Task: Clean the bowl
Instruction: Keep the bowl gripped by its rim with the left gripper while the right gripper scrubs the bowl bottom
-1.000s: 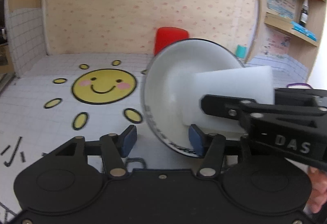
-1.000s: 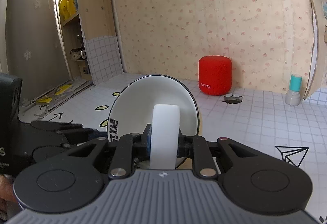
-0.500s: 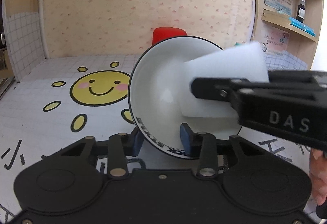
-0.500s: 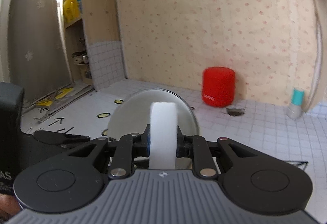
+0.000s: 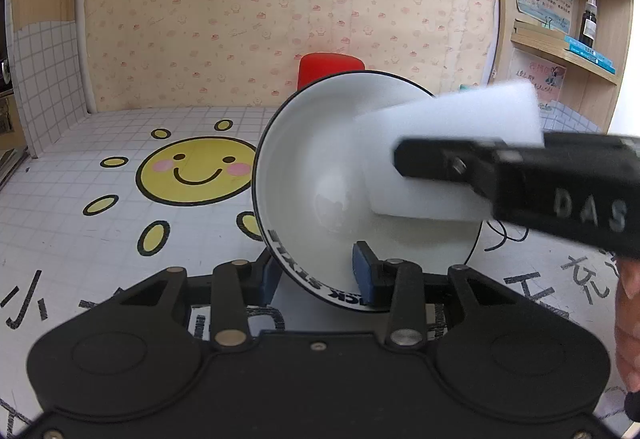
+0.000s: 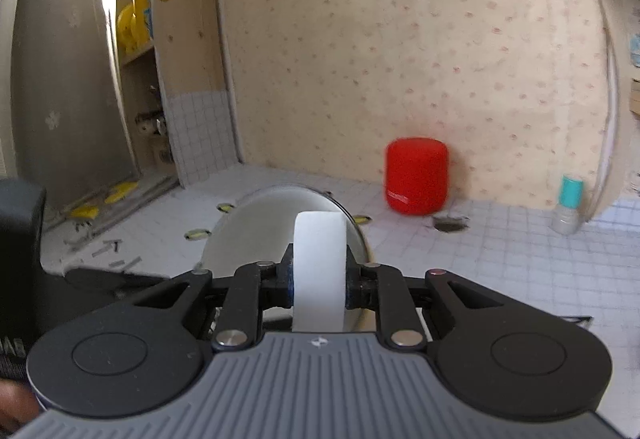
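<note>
A white bowl (image 5: 320, 175) with a black rim stands tilted on its side, its opening facing right. My left gripper (image 5: 316, 275) is shut on the bowl's lower rim, one blue pad inside and one outside. A white sponge block (image 5: 448, 155) reaches into the bowl from the right, and my right gripper (image 5: 436, 163) is shut on it. In the right wrist view the sponge (image 6: 319, 271) stands on edge between the pads of the right gripper (image 6: 319, 285), with the bowl (image 6: 260, 223) just behind it.
A red cylinder (image 6: 416, 175) stands against the back wall, a small teal-capped bottle (image 6: 568, 207) to its right. The gridded table mat shows a yellow smiling sun (image 5: 196, 171). Shelves (image 5: 568, 51) rise at the right, a cabinet (image 6: 136, 39) at the left.
The left gripper's pads closed onto the bowl's rim. The bowl rose a little and the sponge moved up and to the right inside it.
</note>
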Available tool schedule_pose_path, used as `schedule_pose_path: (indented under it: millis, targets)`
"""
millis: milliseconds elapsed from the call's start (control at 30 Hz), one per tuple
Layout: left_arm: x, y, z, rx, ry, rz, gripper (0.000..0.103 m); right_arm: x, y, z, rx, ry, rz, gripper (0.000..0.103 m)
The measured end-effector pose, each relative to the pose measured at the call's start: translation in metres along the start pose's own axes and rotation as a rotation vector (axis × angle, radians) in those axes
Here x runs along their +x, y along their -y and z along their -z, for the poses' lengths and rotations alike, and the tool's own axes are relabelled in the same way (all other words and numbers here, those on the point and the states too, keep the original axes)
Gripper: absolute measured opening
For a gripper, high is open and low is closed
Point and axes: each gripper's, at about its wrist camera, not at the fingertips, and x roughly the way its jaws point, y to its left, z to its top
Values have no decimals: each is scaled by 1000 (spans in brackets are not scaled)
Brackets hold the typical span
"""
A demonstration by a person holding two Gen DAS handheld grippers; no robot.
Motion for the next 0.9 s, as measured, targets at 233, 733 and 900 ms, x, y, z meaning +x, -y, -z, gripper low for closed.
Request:
schedule_pose_path:
  millis: [233, 733, 900]
  targets:
    - [-1, 2, 1, -4, 1, -4, 40, 15, -13, 0, -26, -39, -58, 22]
    - [0, -2, -4, -7, -15, 0, 48, 3, 3, 12, 21, -56, -6, 22]
    - [3, -7, -7, -22, -18, 1, 49, 3, 4, 11, 12, -57, -3, 22]
